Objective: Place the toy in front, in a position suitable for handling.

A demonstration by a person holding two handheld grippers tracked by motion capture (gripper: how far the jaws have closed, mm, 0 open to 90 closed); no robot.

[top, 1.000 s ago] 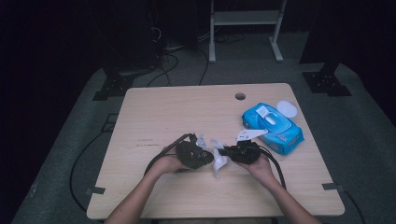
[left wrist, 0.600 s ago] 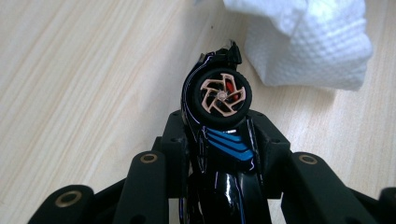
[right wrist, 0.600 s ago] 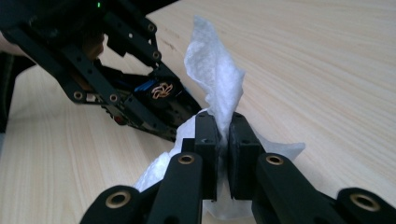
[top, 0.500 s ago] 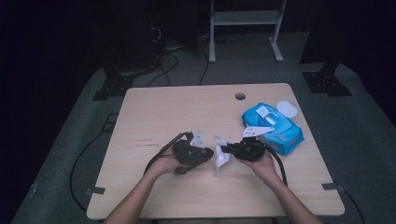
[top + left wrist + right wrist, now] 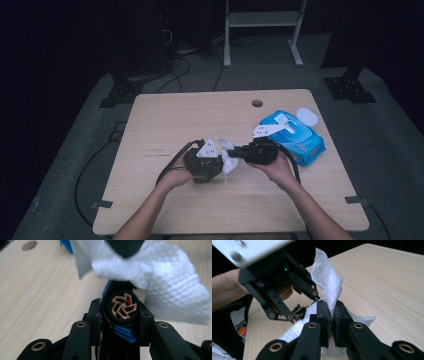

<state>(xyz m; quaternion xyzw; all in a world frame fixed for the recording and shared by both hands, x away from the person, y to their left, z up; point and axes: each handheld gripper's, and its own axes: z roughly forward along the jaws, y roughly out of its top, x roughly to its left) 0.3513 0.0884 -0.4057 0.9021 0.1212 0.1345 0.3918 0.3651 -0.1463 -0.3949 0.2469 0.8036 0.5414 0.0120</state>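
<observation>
Left and far portions of the desk lie bare, giving open passage. On the right side, the blue wipes pack and a white lid just beyond it block the way. Mid-desk, a white wipe spans between the left hand-held gripper and right hand-held gripper, closing that gap.

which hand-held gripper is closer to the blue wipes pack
Right. The right hand-held gripper sits just beside the blue wipes pack, at its near-left edge; the left hand-held gripper is farther left, across the white wipe both clamp.
</observation>
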